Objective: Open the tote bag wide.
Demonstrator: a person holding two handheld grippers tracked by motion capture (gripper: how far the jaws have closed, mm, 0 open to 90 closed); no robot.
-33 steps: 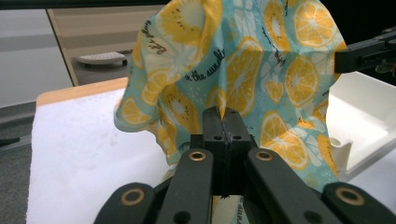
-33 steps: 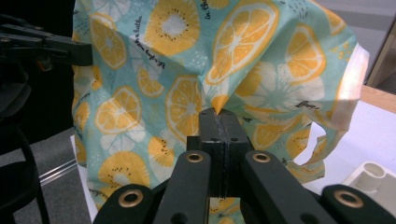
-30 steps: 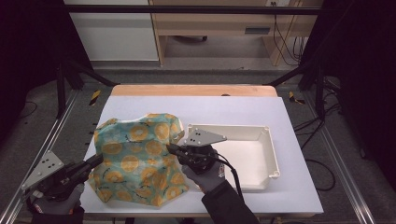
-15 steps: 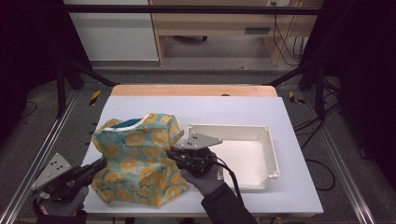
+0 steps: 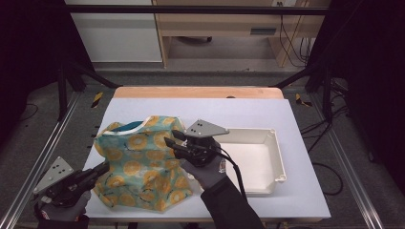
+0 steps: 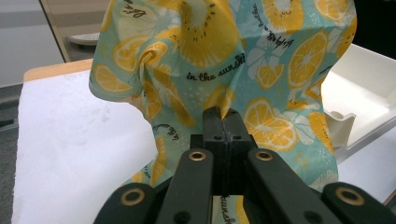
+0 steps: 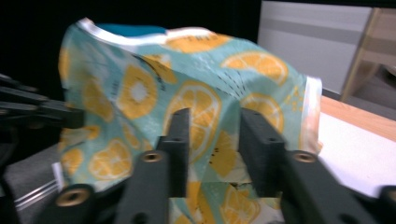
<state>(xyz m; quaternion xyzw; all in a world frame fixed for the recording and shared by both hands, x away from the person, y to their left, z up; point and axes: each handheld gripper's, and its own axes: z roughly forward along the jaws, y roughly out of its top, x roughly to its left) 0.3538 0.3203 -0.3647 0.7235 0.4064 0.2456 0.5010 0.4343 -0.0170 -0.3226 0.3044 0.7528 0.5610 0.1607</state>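
Left tool [image 6: 223, 122] jaws pressed together; right tool [image 7: 212, 135] jaws apparently parted.

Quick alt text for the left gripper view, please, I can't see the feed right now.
The left gripper has its two black jaws shut on a fold of the lemon-print cloth, which rises bunched and draped above them. A white tray sits behind the cloth at right, and the white table cover spreads out at left.

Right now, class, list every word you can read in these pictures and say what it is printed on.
"in the sunshi…" on the lemon-print cloth, its end lost in a fold.
Other script on the cloth, at its top edge and near the left gripper, is too curved or cut off to read.
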